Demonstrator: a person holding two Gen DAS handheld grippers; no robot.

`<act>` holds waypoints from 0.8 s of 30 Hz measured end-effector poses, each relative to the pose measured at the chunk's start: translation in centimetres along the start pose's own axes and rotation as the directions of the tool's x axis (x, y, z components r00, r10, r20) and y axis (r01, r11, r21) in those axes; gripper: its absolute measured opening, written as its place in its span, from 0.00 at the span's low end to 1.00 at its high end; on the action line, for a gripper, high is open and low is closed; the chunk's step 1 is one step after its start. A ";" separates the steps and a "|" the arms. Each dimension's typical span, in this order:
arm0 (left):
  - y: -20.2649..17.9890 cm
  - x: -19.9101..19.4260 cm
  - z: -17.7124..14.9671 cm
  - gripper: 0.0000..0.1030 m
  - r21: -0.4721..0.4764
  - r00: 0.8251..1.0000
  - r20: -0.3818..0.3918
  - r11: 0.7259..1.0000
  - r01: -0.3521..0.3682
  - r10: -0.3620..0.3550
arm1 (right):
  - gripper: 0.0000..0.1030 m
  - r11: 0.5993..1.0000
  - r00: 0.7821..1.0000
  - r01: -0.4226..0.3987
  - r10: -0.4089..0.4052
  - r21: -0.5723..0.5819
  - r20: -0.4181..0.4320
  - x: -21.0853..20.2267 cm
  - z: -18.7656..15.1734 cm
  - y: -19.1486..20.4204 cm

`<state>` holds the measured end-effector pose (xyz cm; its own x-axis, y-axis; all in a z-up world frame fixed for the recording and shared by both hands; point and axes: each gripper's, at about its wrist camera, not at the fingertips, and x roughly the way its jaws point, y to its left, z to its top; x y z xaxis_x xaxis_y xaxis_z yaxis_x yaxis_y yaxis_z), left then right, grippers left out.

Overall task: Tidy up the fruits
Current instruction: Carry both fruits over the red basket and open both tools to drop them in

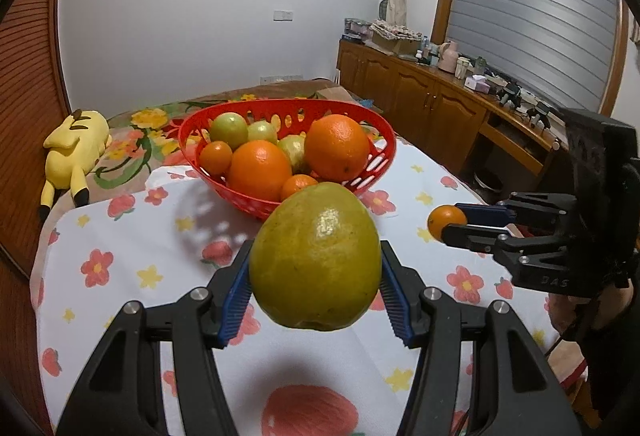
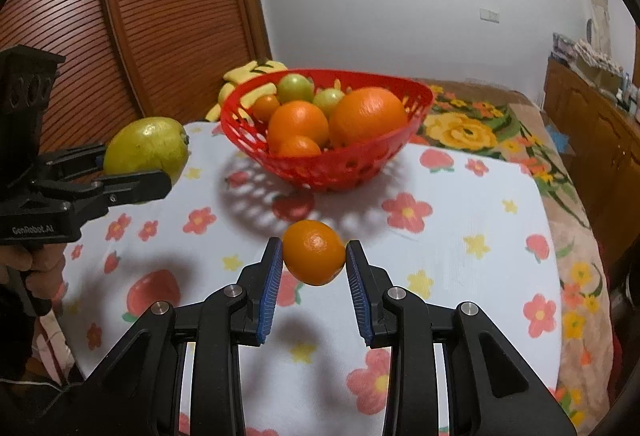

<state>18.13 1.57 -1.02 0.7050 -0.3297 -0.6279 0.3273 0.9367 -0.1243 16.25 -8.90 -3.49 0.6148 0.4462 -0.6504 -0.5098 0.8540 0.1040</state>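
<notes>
Left claw: clamped on a large green-yellow fruit, blue pads pressing both flanks, fruit lifted clear of the cloth.
Large fruit, long axis: roughly upright between the pads in the left wrist view, narrower end up; seen from the right wrist view, stem end pointing toward the basket.
Right claw: closed on a small orange, pads touching its two sides, held above the cloth with a shadow beneath.
Red basket: straight ahead of and beyond both claws, standing on the flowered cloth, which covers what looks like a bed rather than a counter.
Basket contents: two big oranges at the front, smaller oranges and green fruits behind, already heaped near the rim.
Nearer claw: hard to call; the small orange appears near the front rim, the large fruit off to the basket's left side.
Likely next move: forward and over the near rim, then release onto the pile.
Risk: little free room inside; large fruit may roll off the heap.
</notes>
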 end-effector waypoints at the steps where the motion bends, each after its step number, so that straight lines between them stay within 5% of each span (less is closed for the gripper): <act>1: 0.2 0.1 0.2 0.56 -0.001 1.000 0.002 1.000 0.001 -0.001 | 0.31 1.000 1.000 0.000 0.000 -0.004 0.004 -0.1 0.2 0.1; 24: 3.2 6.3 7.0 0.56 -0.020 0.999 -0.035 1.000 0.004 -0.005 | 0.31 0.997 0.999 -0.022 0.024 -0.069 0.034 3.3 9.5 -2.8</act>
<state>28.00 1.67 0.00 0.6812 -0.3301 -0.6535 0.3180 0.9374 -0.1421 25.36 -7.26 1.21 0.6225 0.4755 -0.6215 -0.5635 0.8235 0.0656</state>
